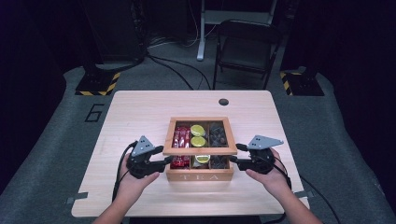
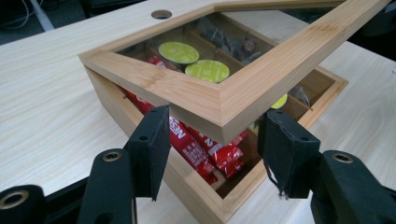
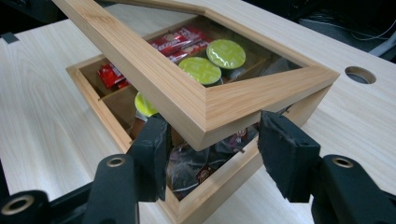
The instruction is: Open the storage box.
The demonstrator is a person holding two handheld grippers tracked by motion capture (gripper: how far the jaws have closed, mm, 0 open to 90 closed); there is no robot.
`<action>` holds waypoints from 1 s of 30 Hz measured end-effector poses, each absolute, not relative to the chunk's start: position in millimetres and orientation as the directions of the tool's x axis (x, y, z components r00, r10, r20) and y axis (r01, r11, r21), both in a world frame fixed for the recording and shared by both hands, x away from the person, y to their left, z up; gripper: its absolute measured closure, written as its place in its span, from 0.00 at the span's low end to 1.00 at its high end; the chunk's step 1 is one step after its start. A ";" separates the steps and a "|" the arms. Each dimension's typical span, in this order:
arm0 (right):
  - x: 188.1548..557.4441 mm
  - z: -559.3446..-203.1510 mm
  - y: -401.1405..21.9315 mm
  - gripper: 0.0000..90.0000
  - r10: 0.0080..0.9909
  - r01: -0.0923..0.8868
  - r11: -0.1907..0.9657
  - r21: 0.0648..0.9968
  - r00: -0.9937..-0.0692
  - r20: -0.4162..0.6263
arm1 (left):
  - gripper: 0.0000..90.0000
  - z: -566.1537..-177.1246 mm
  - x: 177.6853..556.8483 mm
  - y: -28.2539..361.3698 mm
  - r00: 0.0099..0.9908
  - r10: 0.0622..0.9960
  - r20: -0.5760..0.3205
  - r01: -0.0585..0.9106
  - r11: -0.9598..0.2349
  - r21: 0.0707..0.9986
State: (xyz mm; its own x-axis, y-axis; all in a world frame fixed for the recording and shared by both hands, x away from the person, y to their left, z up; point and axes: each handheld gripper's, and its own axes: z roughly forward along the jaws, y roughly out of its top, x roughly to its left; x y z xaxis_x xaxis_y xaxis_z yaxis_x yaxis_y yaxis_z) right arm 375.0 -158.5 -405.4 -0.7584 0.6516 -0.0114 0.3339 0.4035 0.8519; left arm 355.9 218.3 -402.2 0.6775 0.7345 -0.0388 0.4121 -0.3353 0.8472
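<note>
A wooden tea box [image 1: 200, 177] marked TEA stands at the middle of the table. Its window-framed lid [image 1: 201, 150] is tilted up at the front, hinged at the back. My left gripper [image 1: 164, 155] clasps the lid's front left corner [image 2: 219, 116], with a jaw against each side of it. At the front right corner [image 3: 205, 116] my right gripper [image 1: 236, 154] holds on the same way. Under the lid lie red packets [image 2: 205, 151], green-topped capsules [image 2: 207, 71] and dark wrapped tea bags [image 3: 196, 172].
The light wood table [image 1: 135, 112] has a round cable hole [image 1: 223, 101] behind the box. A folding chair [image 1: 245, 44] stands beyond the far edge. Cables trail from both grippers toward the near edge.
</note>
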 end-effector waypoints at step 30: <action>406.8 -352.1 -151.9 0.55 0.669 0.271 0.412 0.870 -0.738 -0.087 | 0.55 -352.3 390.3 220.7 0.664 0.746 -0.044 0.387 -0.293 0.874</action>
State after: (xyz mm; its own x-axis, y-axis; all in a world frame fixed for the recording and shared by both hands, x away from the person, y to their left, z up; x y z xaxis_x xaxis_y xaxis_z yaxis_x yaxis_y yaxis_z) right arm 406.8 -151.9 -352.1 -0.7382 0.6689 -0.0871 0.2708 0.4121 0.8700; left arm 390.3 220.7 -352.3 0.6645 0.7460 -0.0443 0.3869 -0.2926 0.8745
